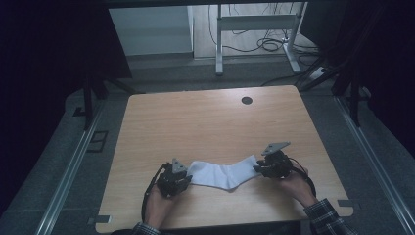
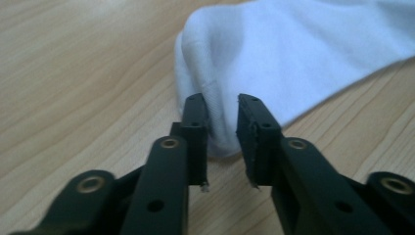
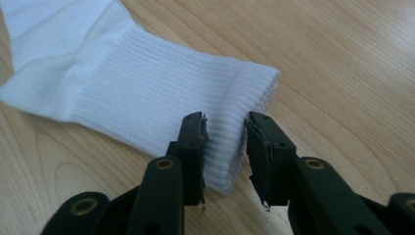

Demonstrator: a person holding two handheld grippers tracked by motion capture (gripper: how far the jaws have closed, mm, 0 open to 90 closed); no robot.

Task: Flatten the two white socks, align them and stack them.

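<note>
- Your two hands come in at the near edge of the table (image 1: 205,122), a checked sleeve (image 1: 327,215) on your right arm.
- Your left gripper (image 1: 188,177) sits at the sock's (image 1: 222,175) 9 o'clock end. In the left gripper view (image 2: 222,142) its jaws stand narrowly apart with the smooth end of the sock (image 2: 274,58) between them; the left pad touches the fabric, the right one shows a gap, so nothing is pinched.
- Your right gripper (image 1: 258,169) sits at the sock's 3 o'clock end. In the right gripper view (image 3: 225,147) its jaws are also narrowly parted around the corner of the ribbed cuff (image 3: 161,103), not clamped on it.
- The white sock lies flat on the near half of the table, stretched between the two grippers and bent in the middle.
- The tabletop is pale wood grain, bare beyond the sock, with a round dark hole (image 1: 247,100) near the far edge at 12 o'clock.
- Past the table, grey floor, metal rails (image 1: 68,171) at both sides, a white desk frame (image 1: 254,34) with loose cables (image 1: 271,44), and dark curtains (image 1: 49,58) around.
</note>
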